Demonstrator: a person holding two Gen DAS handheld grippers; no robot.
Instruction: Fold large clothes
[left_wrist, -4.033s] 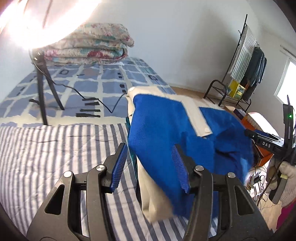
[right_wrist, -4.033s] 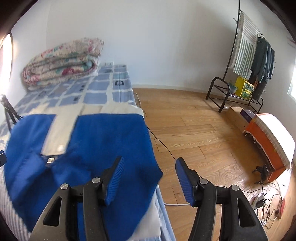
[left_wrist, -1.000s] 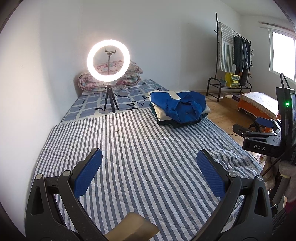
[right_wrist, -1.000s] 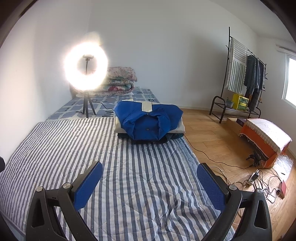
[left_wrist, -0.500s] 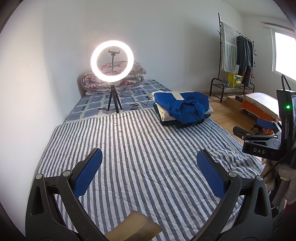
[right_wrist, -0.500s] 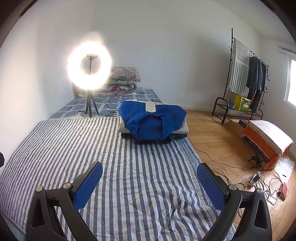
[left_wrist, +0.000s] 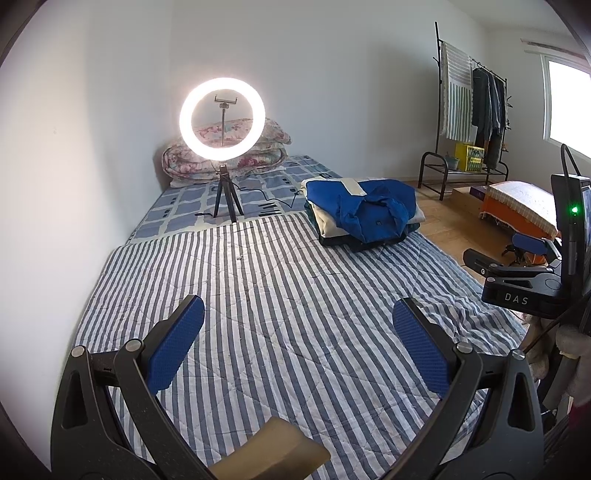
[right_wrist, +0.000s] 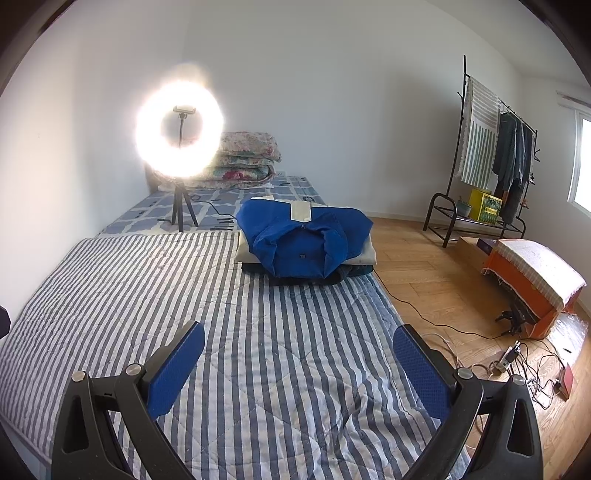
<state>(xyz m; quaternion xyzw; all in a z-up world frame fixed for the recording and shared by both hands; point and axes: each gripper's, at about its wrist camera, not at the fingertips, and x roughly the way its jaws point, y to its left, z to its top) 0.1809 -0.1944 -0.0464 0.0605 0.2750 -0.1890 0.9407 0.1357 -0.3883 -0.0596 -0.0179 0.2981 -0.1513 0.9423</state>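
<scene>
Striped quilt (right_wrist: 280, 354) bare in front, clothes pile (right_wrist: 306, 243) (far end), ring light (left_wrist: 222, 122) beyond

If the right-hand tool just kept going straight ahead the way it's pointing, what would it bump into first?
Probably the striped quilt: the open right tool looks slightly downward over it. If it cleared the quilt, the blue garment atop the folded pile comes next. Depth is uncertain.

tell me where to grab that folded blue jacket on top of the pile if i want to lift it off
Grip the blue jacket by its near folded edge, the thick rounded roll that overhangs the pile of folded clothes toward the grippers. Come in low along the striped quilt from this side; that bulge looks thick enough to pinch on its own. With the left gripper and right gripper both open, take both near corners, probably.
</scene>
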